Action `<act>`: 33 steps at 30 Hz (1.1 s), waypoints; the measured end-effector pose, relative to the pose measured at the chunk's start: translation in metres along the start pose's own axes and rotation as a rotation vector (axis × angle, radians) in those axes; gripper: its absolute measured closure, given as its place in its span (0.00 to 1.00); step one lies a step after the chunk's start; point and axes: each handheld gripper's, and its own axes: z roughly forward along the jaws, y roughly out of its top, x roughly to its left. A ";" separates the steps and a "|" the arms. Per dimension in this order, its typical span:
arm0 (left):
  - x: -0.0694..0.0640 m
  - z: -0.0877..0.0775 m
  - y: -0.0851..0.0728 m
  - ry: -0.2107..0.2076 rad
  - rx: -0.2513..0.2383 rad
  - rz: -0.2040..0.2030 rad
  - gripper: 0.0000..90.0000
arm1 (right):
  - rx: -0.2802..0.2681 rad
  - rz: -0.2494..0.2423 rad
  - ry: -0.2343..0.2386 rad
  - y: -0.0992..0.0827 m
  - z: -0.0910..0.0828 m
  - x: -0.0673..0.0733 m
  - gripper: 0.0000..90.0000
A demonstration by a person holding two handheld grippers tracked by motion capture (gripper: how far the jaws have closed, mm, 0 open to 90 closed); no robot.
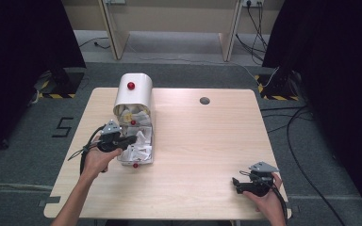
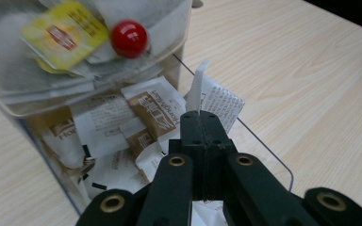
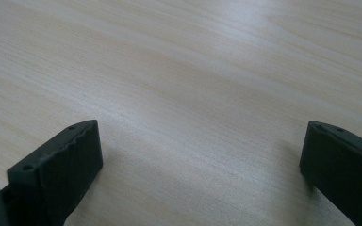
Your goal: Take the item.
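A white-topped clear box with red knobs stands at the table's left. Its lower clear drawer is pulled out toward me and full of sachets. My left gripper hovers over that drawer. In the left gripper view its jaws are shut on a thin white sachet, which stands up edge-on above the pile. Brown-and-white sachets lie below it, and a yellow one sits behind the clear upper wall. My right gripper rests near the front right edge, open over bare wood.
The light wooden table has a round cable hole at the back. A printed white sachet leans against the drawer's right wall. Dark curtains and cables flank the table on the floor.
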 end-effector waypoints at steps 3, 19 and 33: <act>0.002 -0.009 0.002 0.011 -0.020 0.004 1.00 | 0.001 0.004 0.000 0.000 0.000 0.000 0.01; 0.027 -0.061 -0.002 0.068 -0.092 -0.028 1.00 | 0.001 0.004 -0.001 0.000 0.000 0.000 0.01; 0.043 -0.091 -0.016 0.136 -0.152 -0.076 0.99 | 0.001 0.004 -0.001 0.000 0.000 0.000 0.01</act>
